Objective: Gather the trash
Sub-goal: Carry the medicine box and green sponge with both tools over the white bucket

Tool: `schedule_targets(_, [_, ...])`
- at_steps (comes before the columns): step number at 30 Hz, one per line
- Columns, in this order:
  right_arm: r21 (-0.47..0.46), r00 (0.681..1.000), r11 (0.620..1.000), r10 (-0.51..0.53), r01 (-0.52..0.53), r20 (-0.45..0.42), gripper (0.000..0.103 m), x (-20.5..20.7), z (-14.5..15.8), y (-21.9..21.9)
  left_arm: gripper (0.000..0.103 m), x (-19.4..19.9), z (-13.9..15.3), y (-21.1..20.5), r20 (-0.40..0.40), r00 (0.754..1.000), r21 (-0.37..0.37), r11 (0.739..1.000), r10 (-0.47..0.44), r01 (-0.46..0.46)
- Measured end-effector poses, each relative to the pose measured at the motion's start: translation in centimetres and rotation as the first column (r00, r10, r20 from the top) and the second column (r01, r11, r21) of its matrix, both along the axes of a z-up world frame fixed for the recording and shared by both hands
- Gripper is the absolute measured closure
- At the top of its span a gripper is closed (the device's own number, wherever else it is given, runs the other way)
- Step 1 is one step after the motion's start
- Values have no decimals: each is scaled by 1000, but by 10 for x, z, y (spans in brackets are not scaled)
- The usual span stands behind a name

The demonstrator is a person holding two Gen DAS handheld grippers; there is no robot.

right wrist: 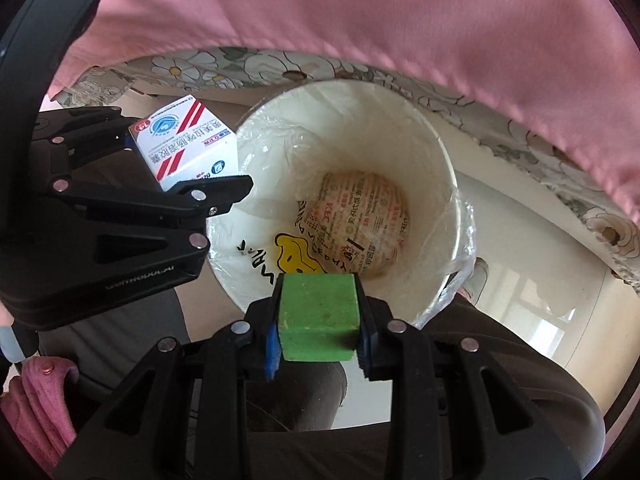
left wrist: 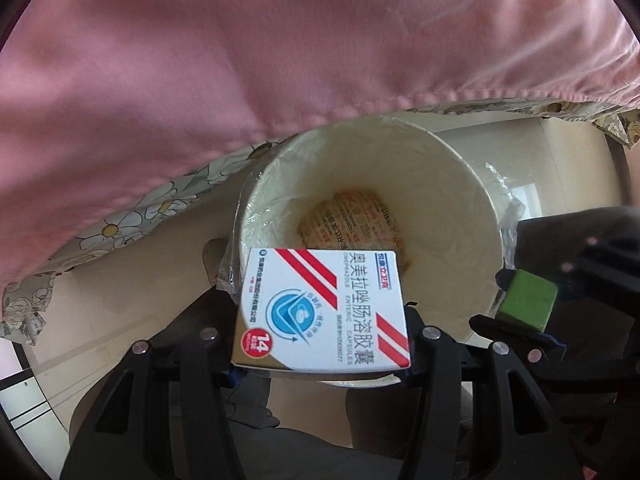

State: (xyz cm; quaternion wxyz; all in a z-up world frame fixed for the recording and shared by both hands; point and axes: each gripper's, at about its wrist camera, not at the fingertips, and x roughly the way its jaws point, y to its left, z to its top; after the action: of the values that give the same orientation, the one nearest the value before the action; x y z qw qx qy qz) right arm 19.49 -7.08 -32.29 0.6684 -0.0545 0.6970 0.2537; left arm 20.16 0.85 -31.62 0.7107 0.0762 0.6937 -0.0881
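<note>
Closest in the left wrist view, the left tool (left wrist: pixel 322 364) pinching a white medicine box (left wrist: pixel 322 310) by its two side edges, red diagonal stripes and a blue round logo on the upturned face, a red disc with "14" at one corner. Box tilted over the near rim of the waste bin (left wrist: pixel 452 168), partly overlapping the opening. Just right of that, the right tool (left wrist: pixel 520 300) entering from the side with a green block (left wrist: pixel 527 300) in its grip.

Nearest in the right wrist view, the right tool (right wrist: pixel 318 344) pressed together on the green block (right wrist: pixel 318 314), blue pads tight against both side faces, block upright over the near edge of the waste bin (right wrist: pixel 424 128). To the left, the left tool (right wrist: pixel 176 160) with the medicine box (right wrist: pixel 186 140) clamped, box beside and slightly above the bin's left rim.

Next, the bin itself: cream-white, round, lined with a clear plastic bag (right wrist: pixel 460 240) folded over the rim. At the bottom, a crumpled printed wrapper (right wrist: pixel 364 220) with red and black lettering, and a yellow cartoon shape (right wrist: pixel 296 256) on the near inner side.

Beyond, pale glossy floor (left wrist: pixel 532 152), then a floral bedsheet edge (left wrist: pixel 132 220), and above it a pink blanket (left wrist: pixel 280 60) hanging across the top of both views.
</note>
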Motion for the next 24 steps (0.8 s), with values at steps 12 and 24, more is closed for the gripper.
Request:
schedule_targets(12, [-41, 995, 998, -42, 38, -96, 72, 6, -63, 9, 47, 9, -57, -3, -110, 993, 0, 999, 48, -49])
schedule_targets(24, [-90, 988, 996, -29, 16, -150, 72, 6, -100, 20, 47, 17, -106, -1, -191, 977, -19, 995, 93, -98])
